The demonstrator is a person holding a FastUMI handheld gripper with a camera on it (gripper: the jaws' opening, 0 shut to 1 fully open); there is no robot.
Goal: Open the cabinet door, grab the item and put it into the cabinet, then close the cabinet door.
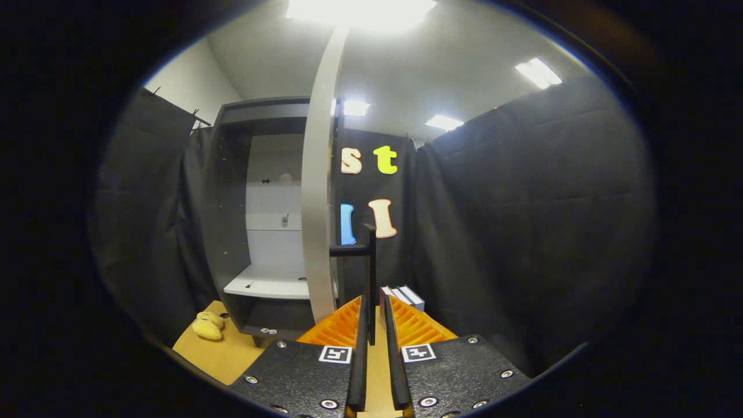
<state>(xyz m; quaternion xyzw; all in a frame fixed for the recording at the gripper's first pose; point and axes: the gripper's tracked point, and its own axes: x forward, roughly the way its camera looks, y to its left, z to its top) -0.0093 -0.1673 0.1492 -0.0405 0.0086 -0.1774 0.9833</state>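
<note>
Grey panels make up the cabinet (232, 215) that stands open ahead of you and to the left, on a pale wooden tabletop (217, 351). Its door (318, 191) is swung out toward you so that you see it nearly edge-on, a light curved strip rising from just beyond the fingers up to the ceiling light.

From the door's edge a dark bar handle (370, 278) juts out: a short horizontal stem and a long upright bar. The upright bar comes down between the tips of your claw (371, 325). The fingers (357, 360) sit narrow, almost parallel, with the bar in the slim gap between them; whether both press on it cannot be told from here.

Inside the cabinet you can see a white shelf (267, 284) with small dark specks on it, a pale back wall, and a darker compartment below the shelf.

The item to be stored, a small yellow plush toy (208, 326), lies on the tabletop outside the cabinet, just beside its lower left corner and well to the left of your fingers.

Just beyond the fingertips, right of the handle, a small white box with a dark stripe (404, 296) rests against the black curtain wall.
</note>
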